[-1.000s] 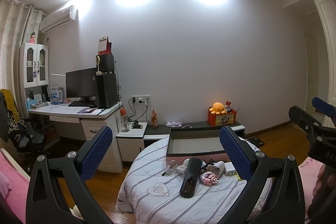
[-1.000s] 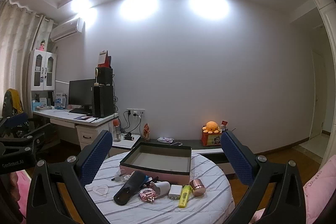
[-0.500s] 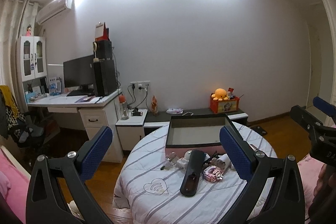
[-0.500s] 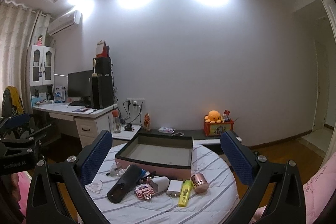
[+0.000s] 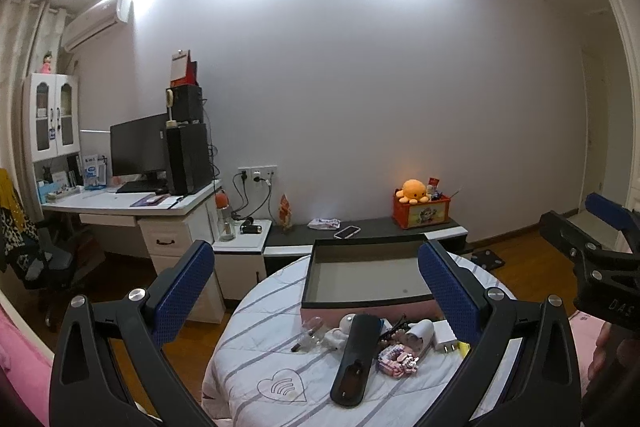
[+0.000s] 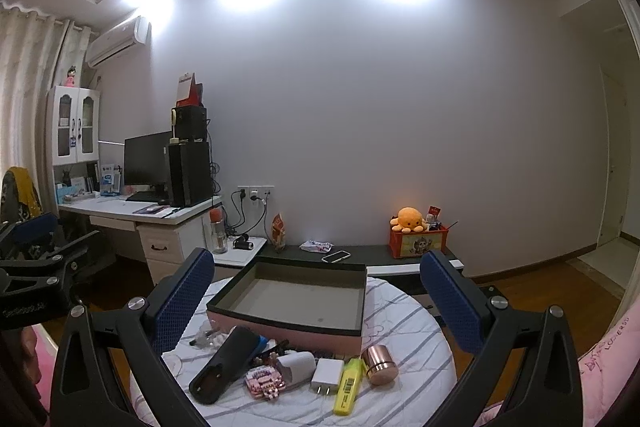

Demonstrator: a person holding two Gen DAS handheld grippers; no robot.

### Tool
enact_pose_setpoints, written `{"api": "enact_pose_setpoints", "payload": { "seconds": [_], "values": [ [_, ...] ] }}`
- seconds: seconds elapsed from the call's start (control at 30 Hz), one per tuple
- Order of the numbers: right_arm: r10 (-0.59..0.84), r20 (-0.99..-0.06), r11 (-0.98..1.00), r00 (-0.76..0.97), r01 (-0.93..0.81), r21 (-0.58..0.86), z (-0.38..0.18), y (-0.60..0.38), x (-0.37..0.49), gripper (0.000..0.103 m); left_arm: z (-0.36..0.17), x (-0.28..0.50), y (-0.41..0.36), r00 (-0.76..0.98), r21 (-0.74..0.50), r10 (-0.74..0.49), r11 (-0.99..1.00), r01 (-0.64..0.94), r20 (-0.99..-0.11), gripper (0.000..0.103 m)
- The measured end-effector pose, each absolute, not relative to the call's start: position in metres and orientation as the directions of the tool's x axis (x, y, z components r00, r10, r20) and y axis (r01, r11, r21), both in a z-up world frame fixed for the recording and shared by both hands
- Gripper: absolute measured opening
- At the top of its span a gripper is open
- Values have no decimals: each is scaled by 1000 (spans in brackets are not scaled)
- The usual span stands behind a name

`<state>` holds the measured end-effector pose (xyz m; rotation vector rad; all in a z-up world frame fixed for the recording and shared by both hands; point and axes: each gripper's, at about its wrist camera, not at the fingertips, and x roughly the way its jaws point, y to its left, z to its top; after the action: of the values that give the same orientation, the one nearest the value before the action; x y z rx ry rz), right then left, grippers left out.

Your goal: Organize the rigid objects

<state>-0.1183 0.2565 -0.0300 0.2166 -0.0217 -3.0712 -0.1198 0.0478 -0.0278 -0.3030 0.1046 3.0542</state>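
Pink-sided and dark-rimmed, the shallow rectangular cardboard box (image 6: 296, 301) sat open at the far side of the round table under its white striped cloth (image 6: 404, 315), and it held nothing that could be seen. Every rigid object lay outside it, in a loose row just in front of its near wall: a long black handset-like case (image 6: 224, 363), a small pink patterned gadget (image 6: 265, 383), a white rounded plug housing (image 6: 298, 367), a white square charger (image 6: 327, 375), a yellow highlighter pen (image 6: 347, 389) and a short rose-gold metal cylinder (image 6: 380, 364). From the left wrist view a clear glass bulb (image 5: 311, 331) also showed at the left end of the row. The left gripper (image 5: 316, 291) hovered above the table with its blue-padded jaws wide apart and nothing between them; the right gripper (image 6: 318, 303) hung likewise, jaws spread and empty, well short of the items. Judging by this, the sorting had not begun: nothing was yet boxed, and every piece remained to be picked up and set inside.
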Motion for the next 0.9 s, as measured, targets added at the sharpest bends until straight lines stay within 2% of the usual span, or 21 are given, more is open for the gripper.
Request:
{"api": "enact_pose_setpoints", "payload": {
  "seconds": [0.3, 0.57, 0.67, 0.77, 0.9],
  "values": [
    [-57, -154, -998, -986, 56, 15, -32, 259, -138, 103, -32, -142, 55, -972, 80, 68, -993, -88, -225, 103],
    [-62, -214, -998, -975, 62, 8, -48, 261, -159, 103, -50, -167, 65, -953, 128, 56, -987, -99, -299, 103],
    [-60, -250, -998, -966, 61, 4, -59, 264, -169, 103, -64, -182, 69, -935, 160, 43, -982, -105, -351, 103],
    [-50, -301, -998, -952, 56, -10, -78, 269, -181, 103, -92, -202, 71, -895, 192, 30, -973, -128, -444, 103],
    [-25, -425, -998, -905, 44, -34, -122, 278, -204, 103, -137, -230, 73, -815, 196, 36, -964, -182, -578, 103]
  ]
}}
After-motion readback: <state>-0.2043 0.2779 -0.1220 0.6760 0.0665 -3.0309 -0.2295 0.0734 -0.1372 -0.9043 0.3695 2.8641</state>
